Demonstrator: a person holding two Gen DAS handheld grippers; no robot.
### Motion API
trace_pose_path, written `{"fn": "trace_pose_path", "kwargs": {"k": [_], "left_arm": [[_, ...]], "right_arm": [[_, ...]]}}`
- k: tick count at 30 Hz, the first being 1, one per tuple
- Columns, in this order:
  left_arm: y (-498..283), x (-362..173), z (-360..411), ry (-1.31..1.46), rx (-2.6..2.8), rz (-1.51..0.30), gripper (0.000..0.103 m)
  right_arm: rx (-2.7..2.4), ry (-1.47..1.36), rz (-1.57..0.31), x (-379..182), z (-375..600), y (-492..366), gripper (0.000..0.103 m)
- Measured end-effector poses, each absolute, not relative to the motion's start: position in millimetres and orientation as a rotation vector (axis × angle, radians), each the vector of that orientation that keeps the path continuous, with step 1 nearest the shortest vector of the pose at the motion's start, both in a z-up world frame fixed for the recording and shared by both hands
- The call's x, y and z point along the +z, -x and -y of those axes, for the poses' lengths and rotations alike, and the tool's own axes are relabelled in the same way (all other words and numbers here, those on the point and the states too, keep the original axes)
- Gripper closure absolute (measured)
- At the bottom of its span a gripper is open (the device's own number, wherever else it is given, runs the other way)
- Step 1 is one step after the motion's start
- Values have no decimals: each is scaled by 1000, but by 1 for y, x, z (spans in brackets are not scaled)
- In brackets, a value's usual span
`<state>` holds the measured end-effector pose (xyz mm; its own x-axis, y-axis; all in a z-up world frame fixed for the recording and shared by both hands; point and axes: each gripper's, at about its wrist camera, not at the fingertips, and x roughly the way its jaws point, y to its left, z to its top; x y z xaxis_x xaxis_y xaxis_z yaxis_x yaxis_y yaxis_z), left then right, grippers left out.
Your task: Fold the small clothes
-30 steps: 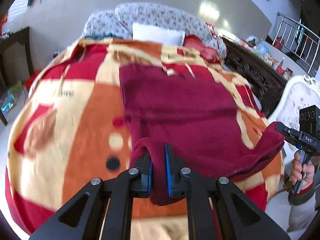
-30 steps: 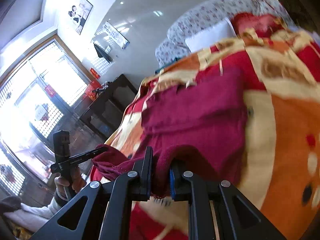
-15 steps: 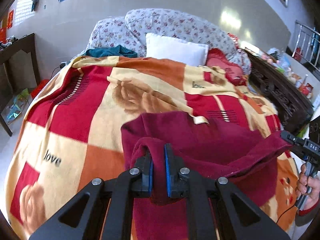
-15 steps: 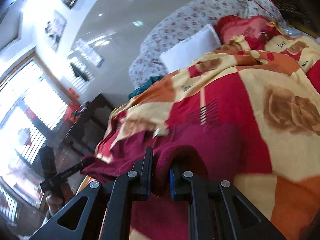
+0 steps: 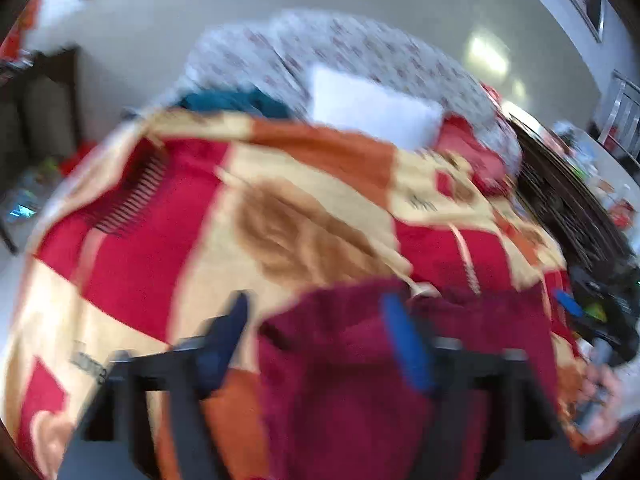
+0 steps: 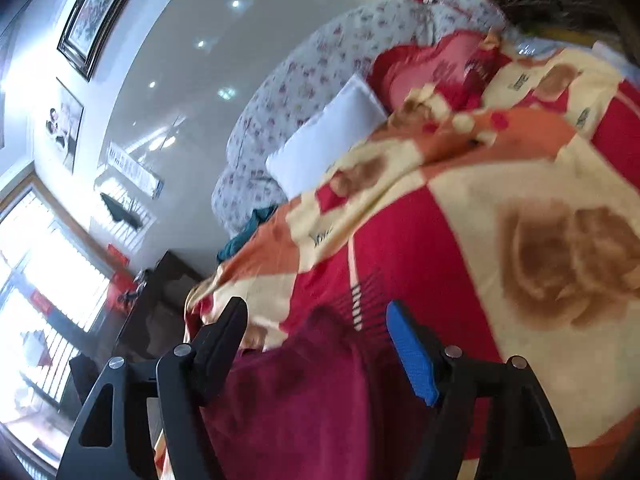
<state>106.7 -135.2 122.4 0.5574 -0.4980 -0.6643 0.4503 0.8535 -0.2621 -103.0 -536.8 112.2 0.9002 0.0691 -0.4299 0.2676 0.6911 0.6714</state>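
Note:
A dark maroon fleece garment (image 5: 352, 376) lies folded over on the patterned blanket (image 5: 168, 264) of a bed. My left gripper (image 5: 316, 320) hovers over its near left corner. Its jaws are opening and stand wide, pads off the cloth, which lies loose between them. The same maroon garment (image 6: 304, 396) shows in the right wrist view under my right gripper (image 6: 316, 324). Those jaws are opening too, and the cloth rests slack between them, untouched by the blue pad (image 6: 412, 356). The left wrist view is blurred. At its right edge a hand (image 5: 600, 396) holds the other gripper.
A white pillow (image 5: 372, 108), a flowered quilt (image 5: 360, 48) and a teal cloth (image 5: 236, 102) lie at the head of the bed. A dark carved wooden bed frame (image 5: 568, 208) runs along the right side. A dark side table (image 6: 160, 304) and bright windows (image 6: 36, 264) stand left.
Both grippers carried the garment's near edge forward over the rest of it, folding it. Both then went from shut on the cloth to wide open, and the cloth dropped onto the blanket.

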Motion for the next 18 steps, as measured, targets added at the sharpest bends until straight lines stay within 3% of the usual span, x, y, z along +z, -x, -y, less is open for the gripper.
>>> {"fn": "trace_pose_path", "kwargs": {"k": [3,6,9,18], "left_arm": [[-104,127,124,98,-591,-799,26],[-92,123,127,68,-612,-797,26],[-80,110,146,-32,-625,-805,26],[-130,54,186,-160,-443,-873,26]], "right_arm": [[-71,-722,-476,127,516,109,30],[-46,-550,-548,128,478,106,48],[-73,-463,-652,113,458,90,54],[-244,-477,-799,59,495,40,55]]}}
